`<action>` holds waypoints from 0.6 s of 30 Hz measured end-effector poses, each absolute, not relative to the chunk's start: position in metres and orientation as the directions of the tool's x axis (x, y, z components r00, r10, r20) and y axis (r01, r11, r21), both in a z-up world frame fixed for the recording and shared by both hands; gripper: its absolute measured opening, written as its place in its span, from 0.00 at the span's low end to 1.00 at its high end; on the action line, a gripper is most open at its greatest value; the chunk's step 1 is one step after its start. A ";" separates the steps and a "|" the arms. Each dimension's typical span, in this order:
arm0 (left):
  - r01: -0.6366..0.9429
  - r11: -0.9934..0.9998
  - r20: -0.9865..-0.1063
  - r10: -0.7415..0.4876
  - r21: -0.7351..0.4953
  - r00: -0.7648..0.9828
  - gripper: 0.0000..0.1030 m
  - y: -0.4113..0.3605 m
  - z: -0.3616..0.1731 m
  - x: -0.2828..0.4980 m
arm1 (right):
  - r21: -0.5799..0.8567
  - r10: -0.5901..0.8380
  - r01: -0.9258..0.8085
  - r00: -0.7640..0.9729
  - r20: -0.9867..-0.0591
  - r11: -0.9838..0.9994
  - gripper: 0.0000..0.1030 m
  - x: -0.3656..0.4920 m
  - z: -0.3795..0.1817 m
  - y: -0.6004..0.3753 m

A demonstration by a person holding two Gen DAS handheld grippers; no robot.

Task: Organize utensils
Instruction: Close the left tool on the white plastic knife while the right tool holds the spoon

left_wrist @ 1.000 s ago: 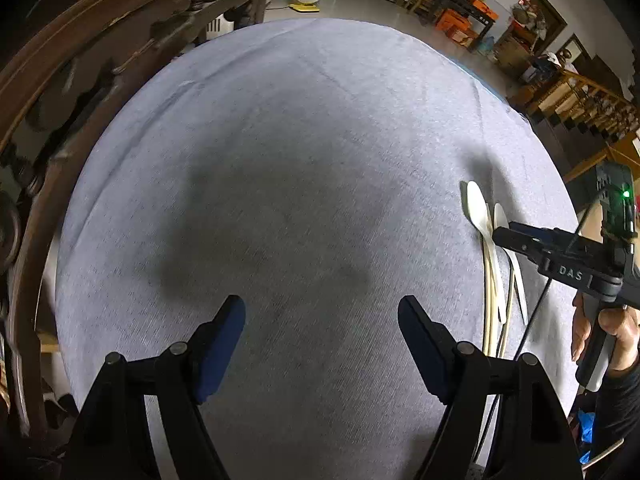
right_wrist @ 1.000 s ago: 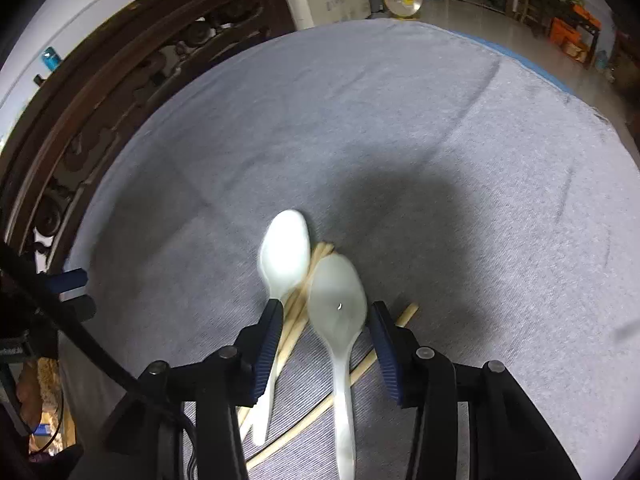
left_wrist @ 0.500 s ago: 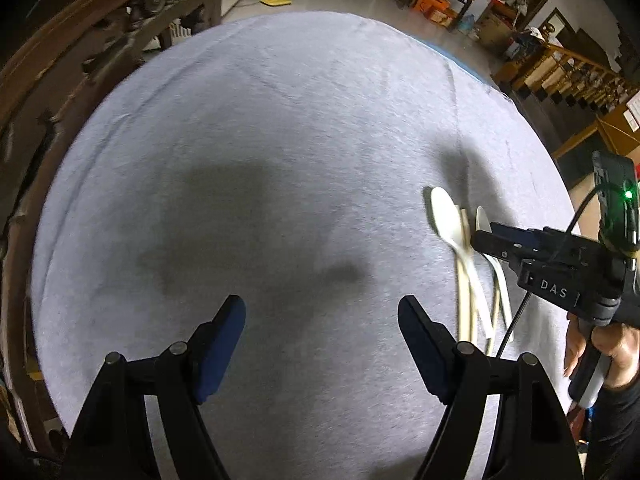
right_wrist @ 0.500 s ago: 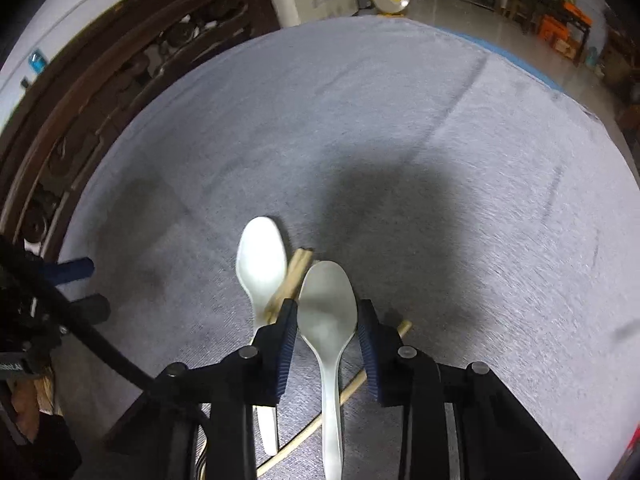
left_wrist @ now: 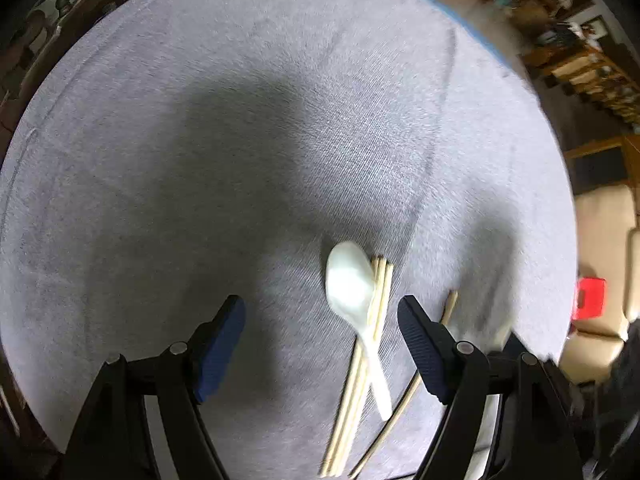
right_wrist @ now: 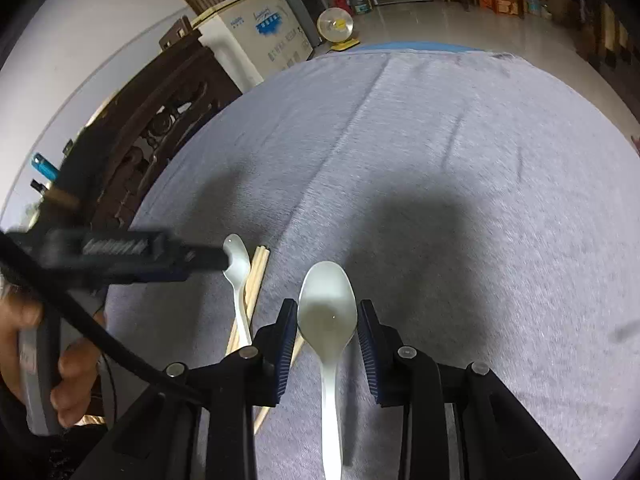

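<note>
Utensils lie in one cluster on the grey cloth-covered tabletop [left_wrist: 200,160], and we hold one of them in our right gripper [right_wrist: 327,320]. That item is a white spoon [right_wrist: 328,308]: its bowl sits between the two blue-padded fingers [right_wrist: 288,336], bowl facing up, and its handle runs back toward the camera between the gripper arms. The jaws are closed to roughly the width of the bowl; whether the spoon is clear of the cloth we cannot tell from the right wrist view. Just beside it, on the left, a second white spoon [left_wrist: 350,292] rests on the tabletop, lying across a bundle of pale wooden chopsticks [left_wrist: 376,320] that run alongside its handle. A further single chopstick [left_wrist: 448,308] lies apart from the bundle, partly hidden behind the right finger of our left gripper [left_wrist: 320,332]. The left gripper is wide open and holds nothing; the second spoon and the chopstick bundle sit in the gap between its fingers, nearer the right finger, without touching either pad. In the right wrist view the left gripper body crosses from the left and covers part of the second spoon's bowl, with our left hand [right_wrist: 60,380] on its handle. A dark carved wooden furniture piece [right_wrist: 160,120] stands beyond the tabletop's left edge, and a small fan [right_wrist: 335,26] stands on the floor past its far edge.
</note>
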State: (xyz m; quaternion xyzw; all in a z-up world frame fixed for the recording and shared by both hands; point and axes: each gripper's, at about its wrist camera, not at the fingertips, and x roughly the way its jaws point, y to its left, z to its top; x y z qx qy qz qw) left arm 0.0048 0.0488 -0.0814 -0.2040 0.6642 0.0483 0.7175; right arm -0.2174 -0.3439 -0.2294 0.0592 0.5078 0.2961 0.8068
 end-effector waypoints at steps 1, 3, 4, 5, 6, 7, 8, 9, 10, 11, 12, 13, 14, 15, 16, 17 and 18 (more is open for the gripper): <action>-0.358 0.909 -0.977 -0.187 -0.212 0.103 0.76 0.047 -0.083 0.009 | 0.401 0.541 -0.415 0.310 -0.782 0.817 0.32 -0.219 -0.230 -0.348; -0.381 0.906 -0.983 -0.158 -0.183 0.096 0.76 0.043 -0.083 0.016 | 0.417 0.551 -0.405 0.309 -0.775 0.814 0.32 -0.221 -0.232 -0.355; -0.387 0.906 -0.985 -0.150 -0.172 0.088 0.74 0.040 -0.085 0.020 | 0.422 0.554 -0.401 0.308 -0.773 0.813 0.32 -0.221 -0.234 -0.356; -0.395 0.905 -0.987 -0.139 -0.158 0.076 0.61 0.039 -0.087 0.023 | 0.427 0.557 -0.398 0.308 -0.771 0.812 0.32 -0.222 -0.236 -0.357; -0.400 0.907 -0.991 -0.122 -0.132 0.050 0.43 0.038 -0.091 0.026 | 0.436 0.563 -0.393 0.308 -0.767 0.810 0.32 -0.222 -0.237 -0.360; -0.399 0.912 -0.996 -0.084 -0.093 0.040 0.39 0.036 -0.090 0.028 | 0.443 0.567 -0.389 0.308 -0.764 0.808 0.32 -0.222 -0.238 -0.362; -0.392 0.915 -0.996 -0.084 -0.094 0.041 0.19 0.035 -0.089 0.030 | 0.448 0.570 -0.386 0.306 -0.762 0.806 0.32 -0.222 -0.239 -0.365; -0.379 0.920 -0.995 -0.100 -0.101 0.024 0.11 0.032 -0.091 0.032 | 0.449 0.570 -0.385 0.304 -0.763 0.806 0.32 -0.222 -0.241 -0.366; -0.374 0.922 -0.995 -0.101 -0.103 0.023 0.09 0.032 -0.091 0.033 | 0.449 0.569 -0.383 0.303 -0.764 0.807 0.32 -0.221 -0.242 -0.366; -0.369 0.923 -0.994 -0.106 -0.108 0.026 0.09 0.032 -0.091 0.033 | 0.449 0.568 -0.381 0.302 -0.766 0.808 0.32 -0.221 -0.243 -0.367; -0.363 0.925 -0.994 -0.108 -0.112 0.031 0.09 0.032 -0.091 0.034 | 0.449 0.567 -0.379 0.303 -0.766 0.809 0.32 -0.222 -0.243 -0.368; -0.356 0.927 -0.993 -0.113 -0.118 0.035 0.09 0.033 -0.091 0.034 | 0.449 0.567 -0.377 0.304 -0.766 0.810 0.32 -0.223 -0.243 -0.370; -0.351 0.928 -0.992 -0.118 -0.123 0.036 0.08 0.034 -0.091 0.034 | 0.449 0.566 -0.375 0.306 -0.766 0.811 0.32 -0.223 -0.243 -0.370; -0.341 0.932 -0.992 -0.121 -0.126 0.034 0.08 0.033 -0.091 0.034 | 0.451 0.566 -0.371 0.307 -0.765 0.812 0.32 -0.225 -0.241 -0.373; -0.333 0.934 -0.992 -0.122 -0.127 0.035 0.08 0.035 -0.090 0.033 | 0.451 0.565 -0.368 0.309 -0.765 0.813 0.32 -0.227 -0.241 -0.375; -0.325 0.937 -0.992 -0.120 -0.126 0.039 0.08 0.047 -0.086 0.027 | 0.450 0.563 -0.366 0.310 -0.766 0.815 0.32 -0.228 -0.240 -0.377; -0.304 0.944 -0.992 -0.118 -0.124 0.039 0.08 0.048 -0.085 0.027 | 0.449 0.560 -0.362 0.312 -0.768 0.817 0.32 -0.228 -0.240 -0.378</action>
